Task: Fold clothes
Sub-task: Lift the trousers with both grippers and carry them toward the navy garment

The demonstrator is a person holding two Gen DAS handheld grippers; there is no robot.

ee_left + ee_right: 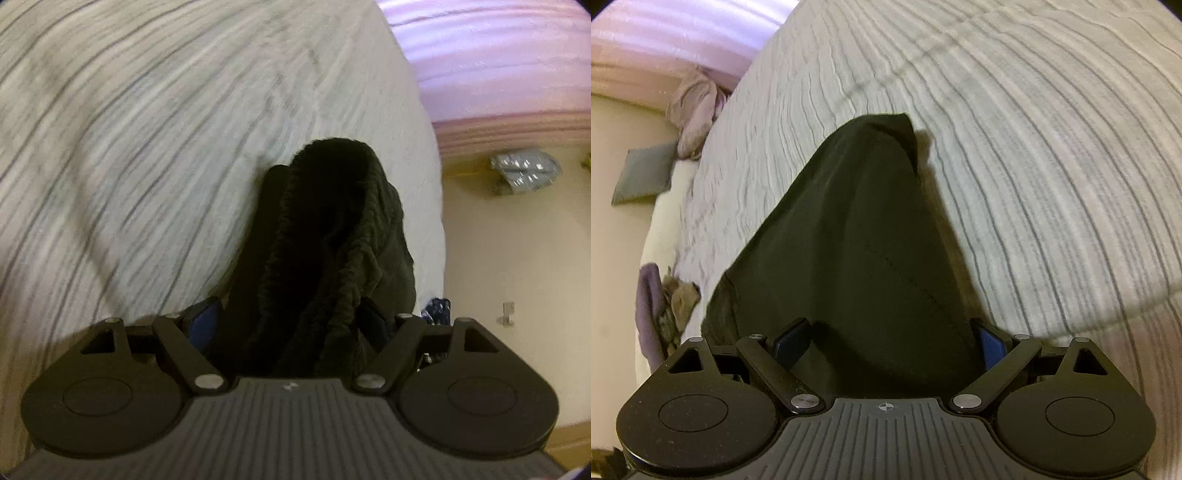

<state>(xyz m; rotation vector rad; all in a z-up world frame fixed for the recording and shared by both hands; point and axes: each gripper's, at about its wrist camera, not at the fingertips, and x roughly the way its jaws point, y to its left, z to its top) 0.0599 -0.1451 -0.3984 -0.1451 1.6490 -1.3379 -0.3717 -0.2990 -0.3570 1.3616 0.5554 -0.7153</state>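
Black cloth [325,258] on the bed [129,147], near its edge.
Soft, floppy and light; bunches up, hard to break. Ropey waistband in the left view, flat smooth part [857,240] in the right. Left fingers [295,325] and right fingers [886,339] spread wide, cloth lying loose between, not pinched. Best grabbed at waistband and corners.

No legible text, label, brand or number anywhere; the only marks are a small pale emblem on the ribbed housing of the left gripper [295,325] and a crosshair sign on that of the right gripper [886,343].
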